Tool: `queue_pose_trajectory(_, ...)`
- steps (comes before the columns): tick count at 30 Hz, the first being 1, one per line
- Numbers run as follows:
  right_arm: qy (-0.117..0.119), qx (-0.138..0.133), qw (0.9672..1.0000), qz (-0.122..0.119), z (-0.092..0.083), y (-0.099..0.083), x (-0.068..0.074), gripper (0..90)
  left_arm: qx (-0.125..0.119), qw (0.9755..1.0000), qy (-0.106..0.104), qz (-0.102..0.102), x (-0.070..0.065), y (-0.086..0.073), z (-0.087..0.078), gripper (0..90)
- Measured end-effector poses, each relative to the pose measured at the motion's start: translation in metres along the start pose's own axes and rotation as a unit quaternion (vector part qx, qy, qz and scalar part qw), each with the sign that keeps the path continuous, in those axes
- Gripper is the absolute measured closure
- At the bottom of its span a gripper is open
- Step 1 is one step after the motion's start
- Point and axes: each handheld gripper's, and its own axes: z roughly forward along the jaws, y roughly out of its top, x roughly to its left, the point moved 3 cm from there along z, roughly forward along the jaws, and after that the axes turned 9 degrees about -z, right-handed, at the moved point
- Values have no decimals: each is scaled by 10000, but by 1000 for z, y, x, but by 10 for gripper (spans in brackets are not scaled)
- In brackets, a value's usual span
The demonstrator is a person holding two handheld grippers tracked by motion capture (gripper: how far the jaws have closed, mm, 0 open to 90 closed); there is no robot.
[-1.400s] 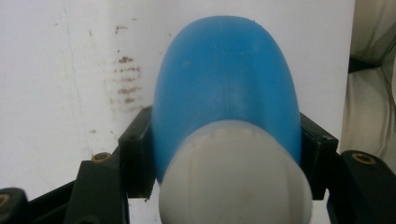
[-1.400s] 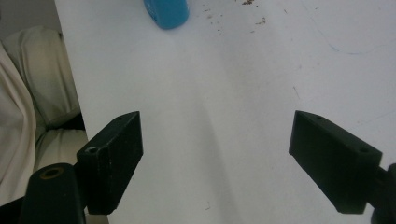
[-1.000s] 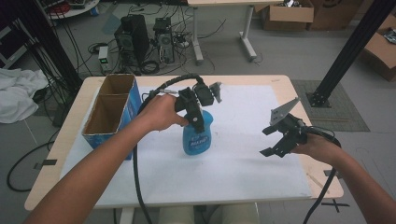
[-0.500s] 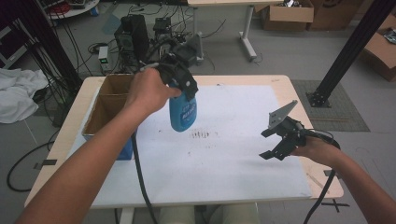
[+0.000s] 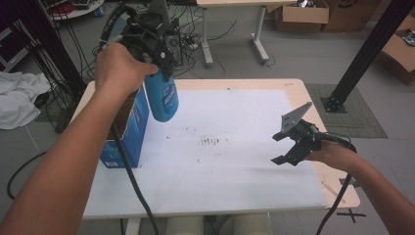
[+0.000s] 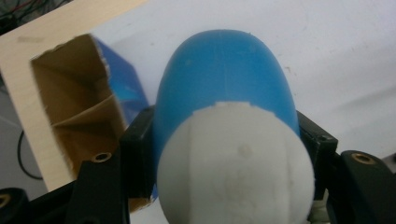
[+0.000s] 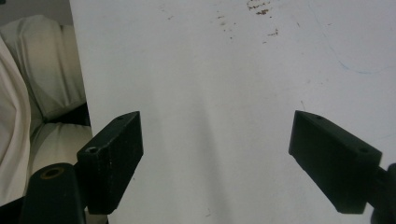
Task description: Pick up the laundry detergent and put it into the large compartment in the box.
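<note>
At upper left of the high view, the left gripper (image 5: 159, 58) clamps the blue plastic spray bottle (image 5: 163, 98) above the open blue cardboard box (image 5: 128, 128); misalignment risks snagging its rim.

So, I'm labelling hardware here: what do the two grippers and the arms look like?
Both the left gripper and the right gripper are black with flat rectangular jaws and a trailing black cable. The right one carries a grey three-cornered plate. The forearms are bare, without sleeves.

Smooth plastic bottle (image 5: 162, 98), cardboard box (image 5: 126, 132)
</note>
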Motion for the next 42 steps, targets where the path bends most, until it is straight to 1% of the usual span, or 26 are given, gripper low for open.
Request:
queue_pose_trajectory(3, 33, 40, 10000, -31, 1, 2, 2, 177, 106, 9995, 193, -241, 13, -1, -8, 382)
queue_pose_trajectory(5, 46, 40, 10000, -62, 1, 4, 3, 178, 113, 9988, 279, -378, 20, -1, -13, 382)
queue_pose_trajectory(8, 47, 22, 9999, -104, 1, 8, 4, 177, -22, 9973, 422, -603, 30, -3, -20, 382)
queue_pose_trajectory(9, 43, -1, 9999, -106, 1, 9, 4, 177, -18, 9968, 450, -659, 34, -4, -22, 382)
queue_pose_trajectory(10, 41, -17, 9999, -110, 1, 10, 4, 177, -48, 9958, 452, -794, 38, -5, -24, 382)
queue_pose_trajectory(13, 53, -24, 9998, -173, 1, 13, 6, 177, -85, 9937, 456, -1016, 48, -6, -27, 382)
queue_pose_trajectory(16, 59, -1, 9997, -218, 2, 14, 7, 177, -100, 9911, 540, -1210, 59, -7, -28, 382)
queue_pose_trajectory(21, 40, -23, 9998, -184, -1, 11, 5, 177, -86, 9877, 724, -1380, 71, -8, -27, 382)
queue_pose_trajectory(24, 43, -17, 9998, -169, -1, 9, 5, 176, -138, 9855, 779, -1502, 80, -9, -24, 382)
queue_pose_trajectory(27, 37, 28, 9998, -174, -3, 9, 4, 177, -203, 9835, 860, -1576, 87, -10, -21, 382)
queue_pose_trajectory(29, 14, -10, 9999, -154, -6, 9, 2, 176, -170, 9834, 911, -1562, 93, -11, -18, 382)
queue_pose_trajectory(31, -8, -38, 9999, -142, -7, 9, 1, 176, -203, 9824, 961, -1588, 97, -13, -12, 382)
queue_pose_trajectory(33, -16, -41, 9999, -110, -8, 9, 0, 176, -190, 9821, 1001, -1584, 100, -14, -7, 382)
queue_pose_trajectory(34, -13, -36, 9999, -99, -7, 8, 0, 176, -248, 9813, 1046, -1596, 103, -14, -4, 383)
queue_pose_trajectory(37, -4, -15, 10000, -91, -6, 8, 0, 176, -228, 9813, 1132, -1541, 108, -17, 6, 383)
queue_pose_trajectory(38, -13, -7, 10000, -93, -6, 7, 0, 176, -258, 9809, 1150, -1550, 110, -18, 11, 382)
queue_pose_trajectory(39, -13, -10, 10000, -82, -6, 7, 0, 176, -247, 9808, 1146, -1561, 111, -20, 16, 383)
queue_pose_trajectory(42, -23, -4, 10000, -40, -6, 5, -1, 176, -153, 9817, 1072, -1567, 117, -25, 29, 382)
